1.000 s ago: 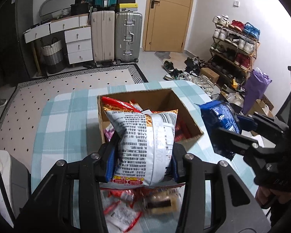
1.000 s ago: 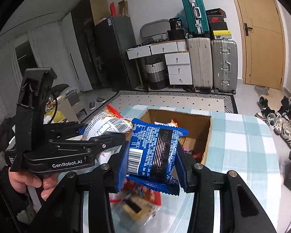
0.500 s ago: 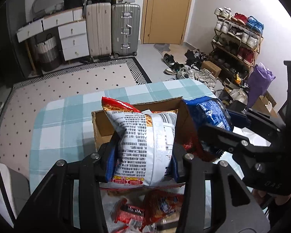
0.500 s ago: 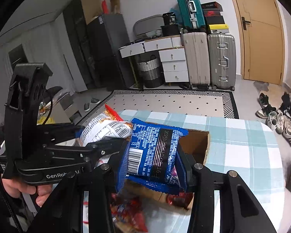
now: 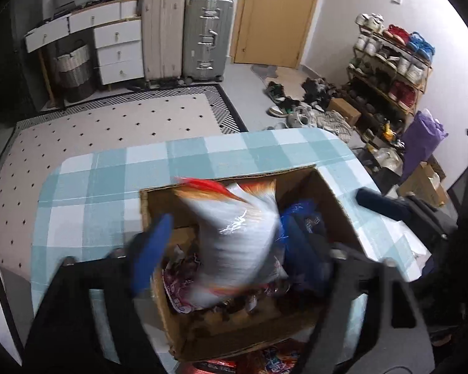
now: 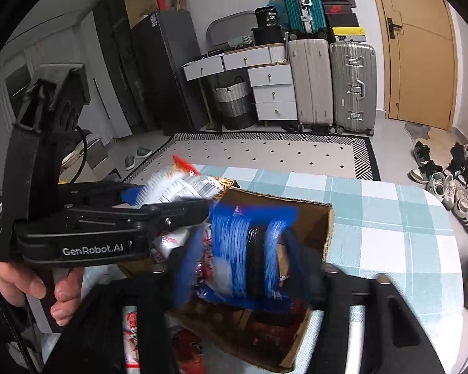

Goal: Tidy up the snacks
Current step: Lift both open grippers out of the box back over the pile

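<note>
Both grippers now over the cardboard box (image 5: 333, 199), having advanced from short of it; jaws have just been opening. Left gripper (image 5: 234, 249): released, white chip bag (image 5: 234, 237) between its fingers, blurred, apparently dropping into the box, long axis roughly upright. Right gripper (image 6: 243, 255): released, blue snack packet (image 6: 243, 249) between its jaws above the box's right half. Blur hides any residual pad contact. Remaining snacks lie on the table (image 5: 87, 205) nearside of the box, below both grippers.
</note>
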A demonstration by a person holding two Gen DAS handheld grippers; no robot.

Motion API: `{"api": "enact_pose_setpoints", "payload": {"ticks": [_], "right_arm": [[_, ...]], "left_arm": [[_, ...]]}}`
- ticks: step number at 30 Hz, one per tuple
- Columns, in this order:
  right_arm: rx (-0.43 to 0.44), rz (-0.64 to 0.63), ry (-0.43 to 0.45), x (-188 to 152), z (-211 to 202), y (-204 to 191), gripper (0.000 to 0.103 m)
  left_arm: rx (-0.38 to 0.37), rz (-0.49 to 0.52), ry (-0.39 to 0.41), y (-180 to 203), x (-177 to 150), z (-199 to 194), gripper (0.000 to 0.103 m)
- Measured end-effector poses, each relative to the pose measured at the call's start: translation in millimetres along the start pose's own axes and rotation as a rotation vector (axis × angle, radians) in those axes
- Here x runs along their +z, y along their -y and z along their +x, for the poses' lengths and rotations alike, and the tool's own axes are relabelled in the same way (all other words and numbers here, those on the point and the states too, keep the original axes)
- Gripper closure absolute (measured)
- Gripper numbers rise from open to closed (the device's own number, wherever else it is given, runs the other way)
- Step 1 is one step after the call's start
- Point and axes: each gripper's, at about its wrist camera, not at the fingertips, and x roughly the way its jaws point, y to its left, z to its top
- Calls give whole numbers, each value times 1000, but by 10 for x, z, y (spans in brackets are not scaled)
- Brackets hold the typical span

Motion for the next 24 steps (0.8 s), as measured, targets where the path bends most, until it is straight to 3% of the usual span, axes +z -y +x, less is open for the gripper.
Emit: {"api": "enact_pose_setpoints", "payload": {"ticks": [11,24], "right_arm": [[-7,18,55,-42,-344,62,18],[-21,-30,99,-208,-1053,-217,16]], "left_arm": [[42,-22,55,-94,-136,-374,22],[179,-63,153,-122,-516,-1150,17]]}}
